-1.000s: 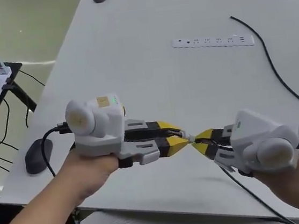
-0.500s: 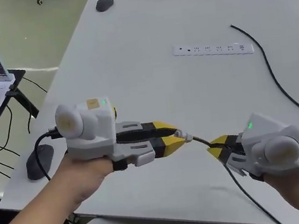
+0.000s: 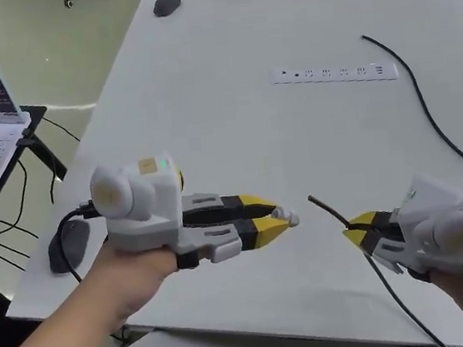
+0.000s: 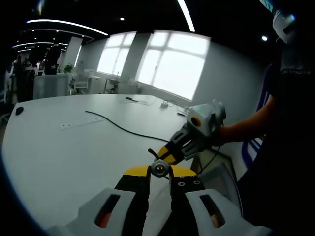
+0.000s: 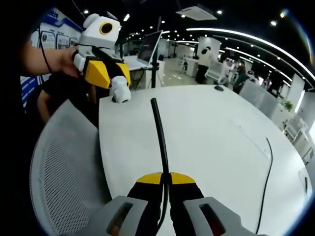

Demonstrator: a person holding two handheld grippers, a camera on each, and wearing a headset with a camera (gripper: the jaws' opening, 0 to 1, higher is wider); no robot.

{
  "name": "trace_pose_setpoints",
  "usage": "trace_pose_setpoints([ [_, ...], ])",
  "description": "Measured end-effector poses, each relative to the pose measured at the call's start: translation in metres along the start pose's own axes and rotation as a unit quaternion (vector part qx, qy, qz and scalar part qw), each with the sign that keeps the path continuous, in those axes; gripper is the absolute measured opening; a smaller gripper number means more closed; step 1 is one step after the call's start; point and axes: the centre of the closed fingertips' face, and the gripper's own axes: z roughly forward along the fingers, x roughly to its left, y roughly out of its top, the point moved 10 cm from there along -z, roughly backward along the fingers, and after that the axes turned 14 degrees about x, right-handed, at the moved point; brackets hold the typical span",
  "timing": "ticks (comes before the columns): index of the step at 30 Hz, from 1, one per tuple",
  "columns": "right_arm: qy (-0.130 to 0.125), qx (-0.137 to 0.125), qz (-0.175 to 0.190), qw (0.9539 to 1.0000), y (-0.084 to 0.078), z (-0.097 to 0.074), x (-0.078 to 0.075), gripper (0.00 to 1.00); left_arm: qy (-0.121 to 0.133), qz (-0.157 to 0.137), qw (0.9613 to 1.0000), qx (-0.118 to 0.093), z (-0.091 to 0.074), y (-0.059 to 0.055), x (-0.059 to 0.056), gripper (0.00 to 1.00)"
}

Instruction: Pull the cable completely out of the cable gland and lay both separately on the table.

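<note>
Above the table [image 3: 231,98] near its front edge, your left gripper [image 3: 277,218] clamps the cable gland [image 3: 287,216]. Your right gripper [image 3: 357,233] pinches the cable [image 3: 326,210], whose free end points straight toward the cable gland, clear of it.

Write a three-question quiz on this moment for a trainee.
1. What does the left gripper clamp at its tips?
2. True or false: the end of the cable sits inside the cable gland.
3. The right gripper holds the cable: A) in the air above the table; B) pressed flat on the table; C) threaded through the cable gland.

Key: 1. the cable gland; 2. false; 3. A.
</note>
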Motion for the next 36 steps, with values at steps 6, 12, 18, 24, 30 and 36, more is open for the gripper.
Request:
trace_pose_setpoints([
  [6, 0.003, 0.001, -0.011, 0.9999, 0.003, -0.002, 0.002, 0.0, 0.007, 0.002, 0.9999, 0.008, -0.001, -0.003, -0.003, 0.15],
  [12, 0.009, 0.0, -0.007, 0.9999, 0.007, -0.003, 0.002, 0.0, 0.016, 0.007, 0.9997, 0.018, -0.004, -0.012, -0.003, 0.15],
  [18, 0.006, 0.016, -0.03, 0.9994, 0.022, 0.004, -0.002, 0.0, 0.023, 0.022, 0.9992, 0.023, -0.003, -0.021, 0.0, 0.15],
  [24, 0.003, 0.014, -0.026, 0.9996, 0.042, 0.011, -0.007, 0.0, 0.014, 0.025, 0.9994, 0.021, -0.005, -0.029, 0.007, 0.15],
  [30, 0.0, 0.024, -0.022, 0.9995, 0.068, 0.028, -0.01, 0.0, 0.011, 0.032, 0.9994, 0.012, -0.011, -0.045, 0.024, 0.15],
  [36, 0.005, 0.043, -0.008, 0.999, 0.093, 0.052, -0.016, 0.0, 0.001, 0.026, 0.9997, 0.002, -0.016, -0.058, 0.042, 0.15],
])
